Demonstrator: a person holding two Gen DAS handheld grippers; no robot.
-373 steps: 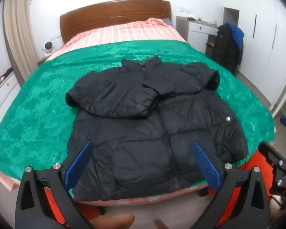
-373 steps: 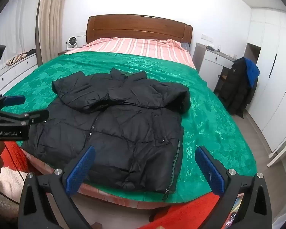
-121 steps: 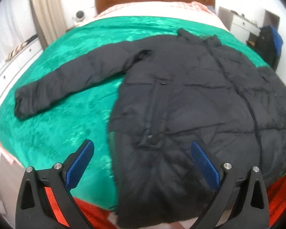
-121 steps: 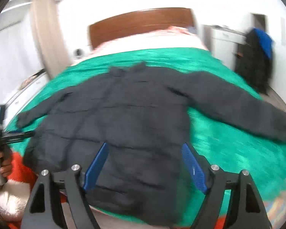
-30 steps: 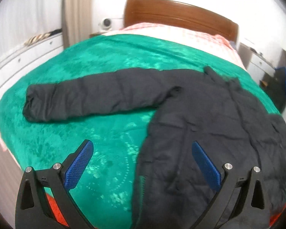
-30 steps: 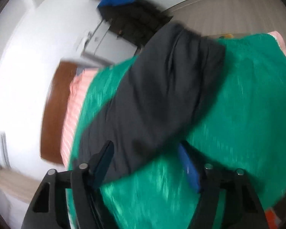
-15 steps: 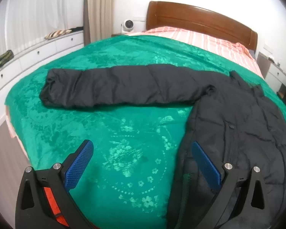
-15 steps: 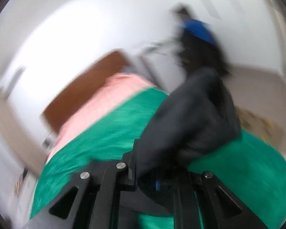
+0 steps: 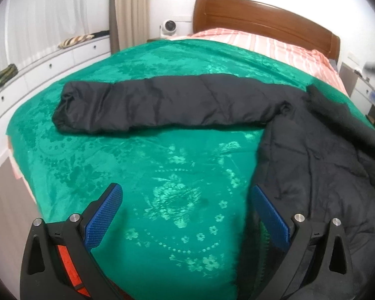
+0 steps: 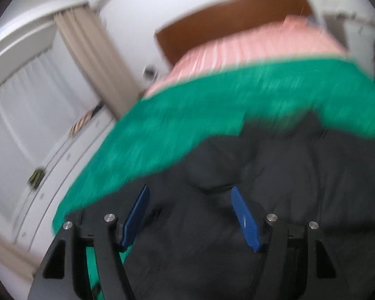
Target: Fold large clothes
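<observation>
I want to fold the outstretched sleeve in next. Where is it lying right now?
In the left wrist view the sleeve lies flat across the green blanket, stretching left from the black jacket, beyond the open left gripper.

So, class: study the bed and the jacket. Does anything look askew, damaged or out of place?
Nothing is damaged or spilled. The black jacket lies on the green blanket with one sleeve stretched out sideways, flat and not yet folded in. That fits folding under way.
</observation>
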